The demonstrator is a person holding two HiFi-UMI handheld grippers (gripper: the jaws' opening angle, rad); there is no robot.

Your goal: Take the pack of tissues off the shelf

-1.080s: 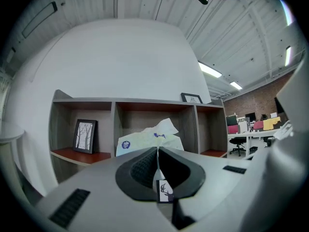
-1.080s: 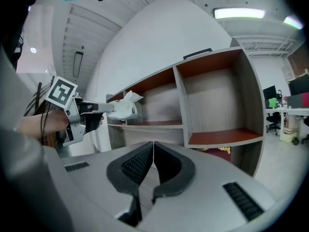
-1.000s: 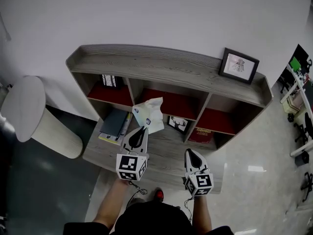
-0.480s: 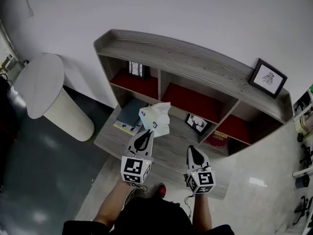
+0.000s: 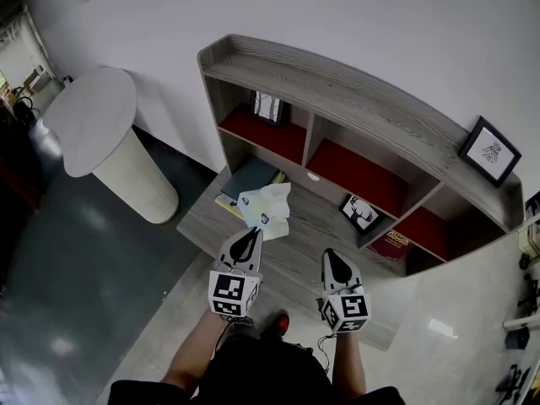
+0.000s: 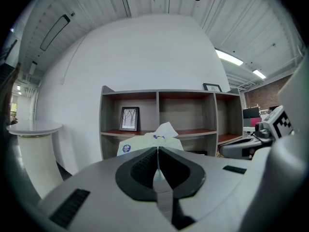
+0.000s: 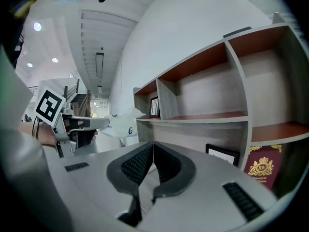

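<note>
Matt, grey, grained wood shelf [image 5: 354, 91]; soft crinkled plastic tissue pack [image 5: 268, 209]; glossy floor [image 5: 76, 302].

The white, crumpled tissue pack [image 5: 267, 212] with a round blue logo is pinched in the left gripper [image 5: 252, 234], just before the shelf [image 5: 337, 99].

Bright, even indoor light here. Ceiling strips [image 6: 231, 57] glow overhead, and the glossy floor [image 5: 440, 327] throws back white glare. Both gripper views bend hard at the edges with dark corners, and the left gripper [image 6: 157, 150] looks soft up close.
</note>
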